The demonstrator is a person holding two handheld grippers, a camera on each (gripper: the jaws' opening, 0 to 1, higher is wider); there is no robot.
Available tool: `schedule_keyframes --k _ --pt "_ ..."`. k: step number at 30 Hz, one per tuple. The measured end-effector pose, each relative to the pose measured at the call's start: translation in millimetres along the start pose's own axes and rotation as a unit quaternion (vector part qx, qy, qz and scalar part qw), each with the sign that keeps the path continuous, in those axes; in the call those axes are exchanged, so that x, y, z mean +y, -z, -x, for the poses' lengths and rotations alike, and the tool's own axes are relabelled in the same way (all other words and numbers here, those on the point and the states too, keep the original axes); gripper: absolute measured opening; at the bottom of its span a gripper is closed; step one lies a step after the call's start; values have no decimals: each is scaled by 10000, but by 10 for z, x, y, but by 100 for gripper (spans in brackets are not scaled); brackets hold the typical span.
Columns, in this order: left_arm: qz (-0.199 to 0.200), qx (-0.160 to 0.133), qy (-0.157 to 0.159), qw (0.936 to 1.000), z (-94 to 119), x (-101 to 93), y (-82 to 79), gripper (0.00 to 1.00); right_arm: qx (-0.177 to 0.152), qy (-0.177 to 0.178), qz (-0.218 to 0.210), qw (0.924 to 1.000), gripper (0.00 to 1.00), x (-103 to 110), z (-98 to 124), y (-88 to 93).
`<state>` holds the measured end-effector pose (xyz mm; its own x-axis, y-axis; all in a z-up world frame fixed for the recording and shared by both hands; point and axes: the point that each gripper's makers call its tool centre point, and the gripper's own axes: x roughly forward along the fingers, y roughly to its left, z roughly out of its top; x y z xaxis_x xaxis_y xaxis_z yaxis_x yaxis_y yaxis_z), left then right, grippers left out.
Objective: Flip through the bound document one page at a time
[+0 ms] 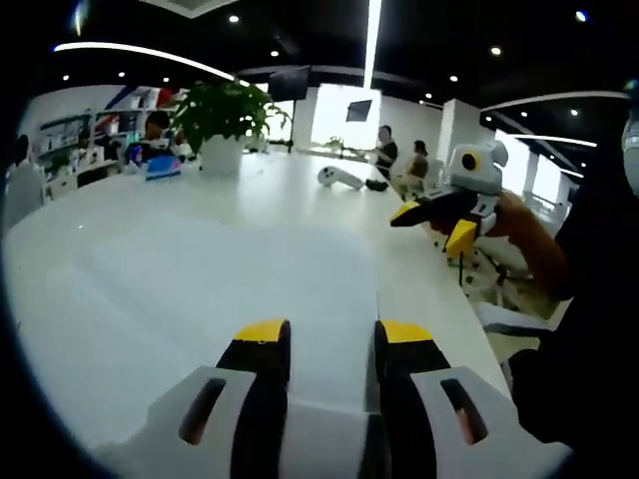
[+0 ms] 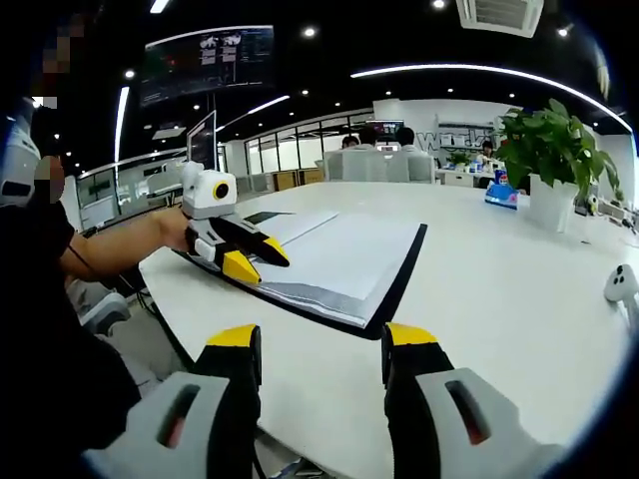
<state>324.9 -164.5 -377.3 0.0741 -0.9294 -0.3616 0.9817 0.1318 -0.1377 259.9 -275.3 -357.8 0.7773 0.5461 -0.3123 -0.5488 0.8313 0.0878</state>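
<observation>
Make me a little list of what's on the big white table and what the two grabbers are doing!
table: white table
document: bound document, lying open on the table
left gripper: left gripper, open, over the document's near edge
right gripper: right gripper, open, above bare table, holding nothing
plant: potted plant at the far side
small white object: beside the plant end, too blurred to name

Glossy white table (image 2: 519,289), matt paper document (image 2: 344,261)

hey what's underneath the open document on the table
The open document lies flat on the white table, a dark cover showing as a border along its edges. The left gripper hovers above its near corner. Anything under the pages is covered and cannot be seen.
</observation>
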Motion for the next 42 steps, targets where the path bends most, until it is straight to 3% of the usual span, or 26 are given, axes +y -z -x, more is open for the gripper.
schedule_keyframes --k 8,15,18,21,26,34,42 --pt "180 -46 19 9998 14 12 -9 32 -81 -15 -313 9995 47 -15 -41 -18" --pt "175 -32 7 9998 10 45 -10 31 -455 -118 -1166 9921 45 -52 -157 -136" --pt "40 -10 -222 9997 20 192 -6 19 -399 -163 -1183 9920 43 -22 -236 -144" --pt "-174 108 161 9997 15 31 9 32 -254 -160 -1495 9883 42 -17 -325 -107" --pt "-93 62 7 9999 17 42 5 34 -379 -122 -1643 9856 42 -62 -361 -152" --pt "-182 160 -65 9997 11 -45 17 36 -292 -96 -1610 9865 42 -52 -367 -106" --pt "-554 375 -293 9973 -6 -39 40 36 -239 -81 -1582 9871 42 -58 -366 -72"
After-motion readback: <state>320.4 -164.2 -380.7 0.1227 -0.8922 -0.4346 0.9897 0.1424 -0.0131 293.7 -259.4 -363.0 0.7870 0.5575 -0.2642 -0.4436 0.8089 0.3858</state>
